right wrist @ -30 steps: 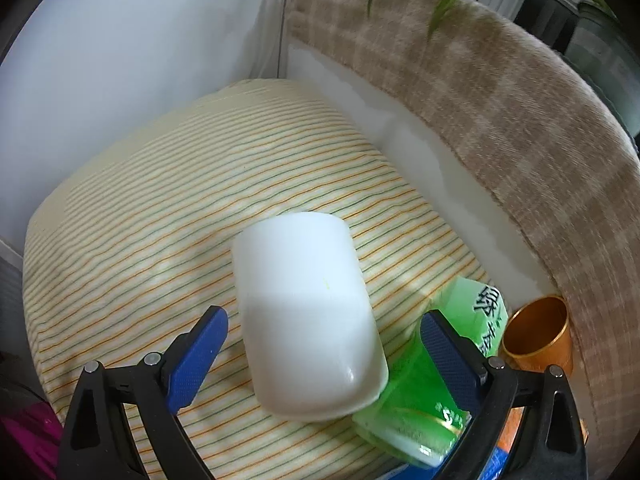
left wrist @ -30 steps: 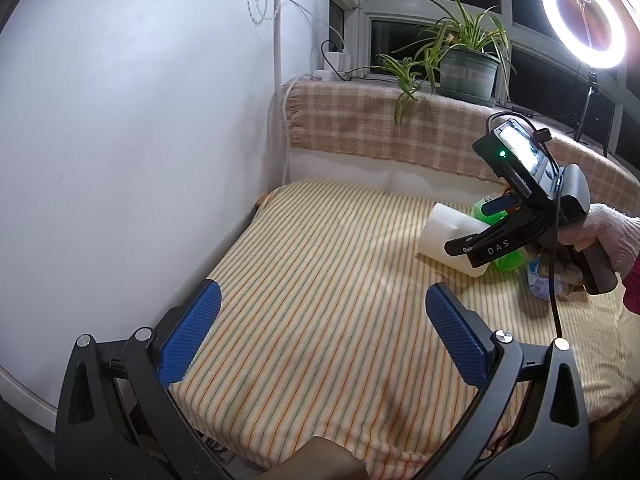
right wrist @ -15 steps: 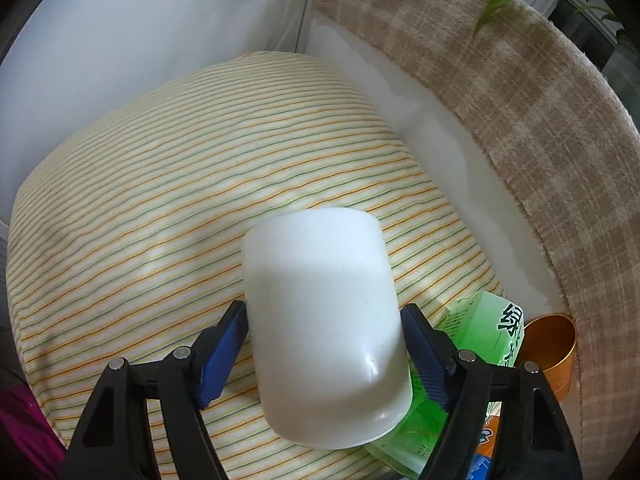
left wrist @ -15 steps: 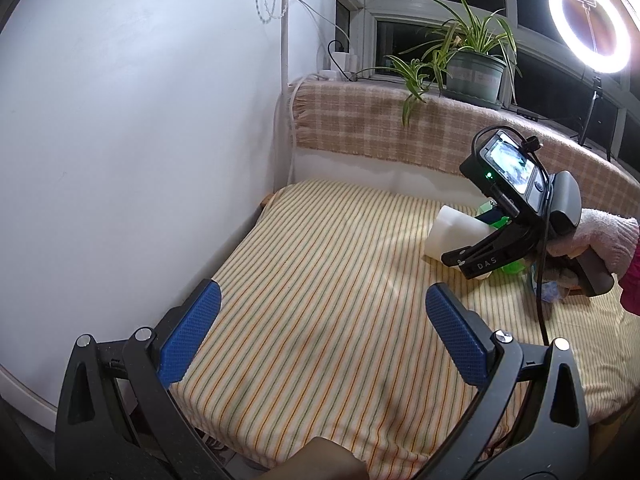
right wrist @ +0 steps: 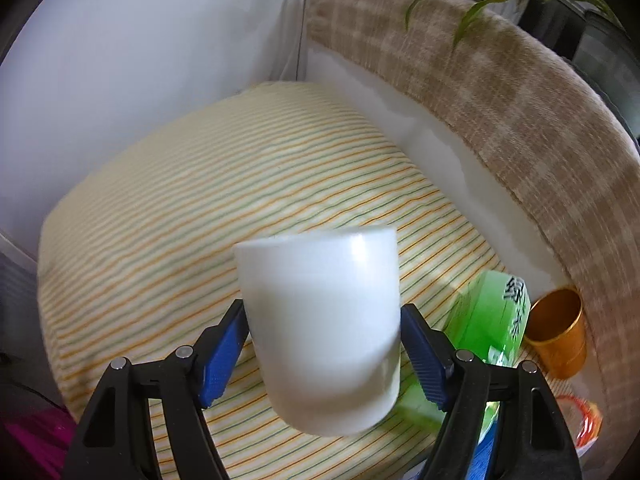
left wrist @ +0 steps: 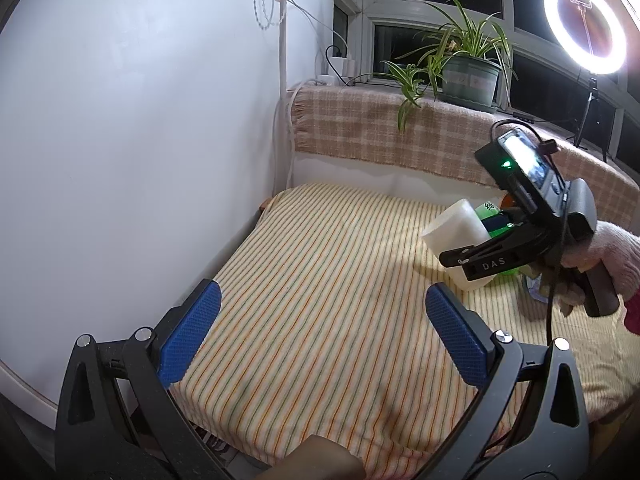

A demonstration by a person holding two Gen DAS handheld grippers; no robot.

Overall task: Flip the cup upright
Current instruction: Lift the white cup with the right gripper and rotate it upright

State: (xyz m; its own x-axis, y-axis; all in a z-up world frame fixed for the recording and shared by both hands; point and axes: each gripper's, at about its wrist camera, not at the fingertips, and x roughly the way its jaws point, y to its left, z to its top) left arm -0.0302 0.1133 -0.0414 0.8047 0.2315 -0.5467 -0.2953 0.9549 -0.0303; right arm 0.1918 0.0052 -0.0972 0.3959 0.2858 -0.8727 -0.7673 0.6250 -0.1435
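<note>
Closed since a second ago, the right gripper now pinches the smooth white plastic cup and tips it off the striped yellow cloth. Lift-and-rotate step; next, set it base-down. Left gripper hangs spread, empty.

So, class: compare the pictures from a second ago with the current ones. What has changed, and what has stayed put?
The right hand-held gripper closed its open fingers onto the white cup, which lay on the striped cloth, and has begun tilting it up. The left hand-held gripper stayed open and idle; the green carton and gold cup stayed put.
</note>
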